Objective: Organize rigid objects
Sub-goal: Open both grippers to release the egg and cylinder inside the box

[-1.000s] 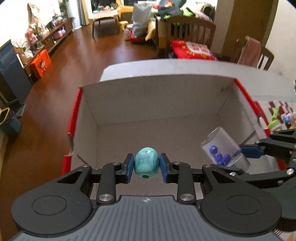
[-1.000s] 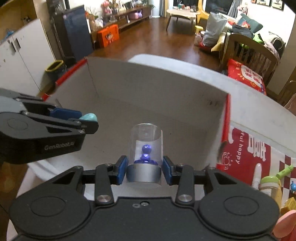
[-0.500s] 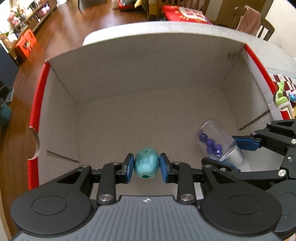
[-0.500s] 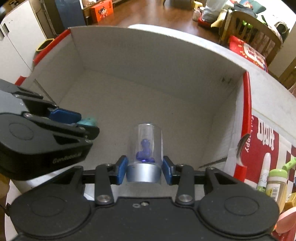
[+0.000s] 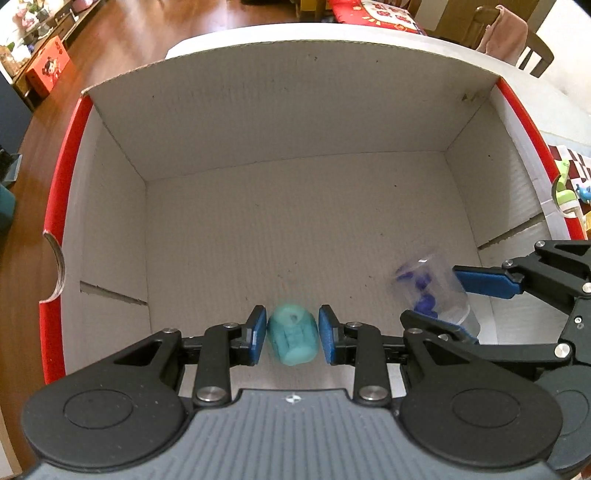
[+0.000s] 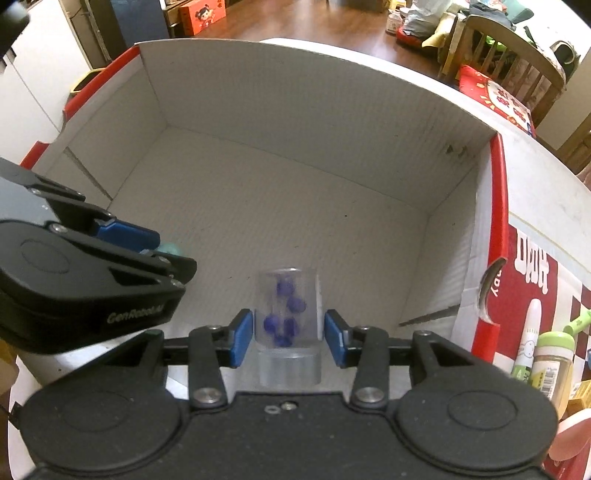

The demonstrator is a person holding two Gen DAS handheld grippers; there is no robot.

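Left wrist: both claws (image 5: 292, 334) (image 6: 289, 333) gape around blurred turquoise barrel (image 5: 293, 338) and clear vial (image 6: 288, 325).

right claw (image 6: 289, 334) parted | clear vial (image 6: 288, 325) blurred between pads | box (image 6: 295, 110)

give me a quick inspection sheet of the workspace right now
surface: white table under an open cardboard box, red outside.
job's things: teal toy and clear jar of blue beads, both blurred, low inside the box.
clutter: bottles and a white tube right of the box.
grippers: left gripper open, gaps beside the toy; right gripper open around the jar.
cables: nothing seen.
surroundings: wooden floor, wooden chair, orange box.
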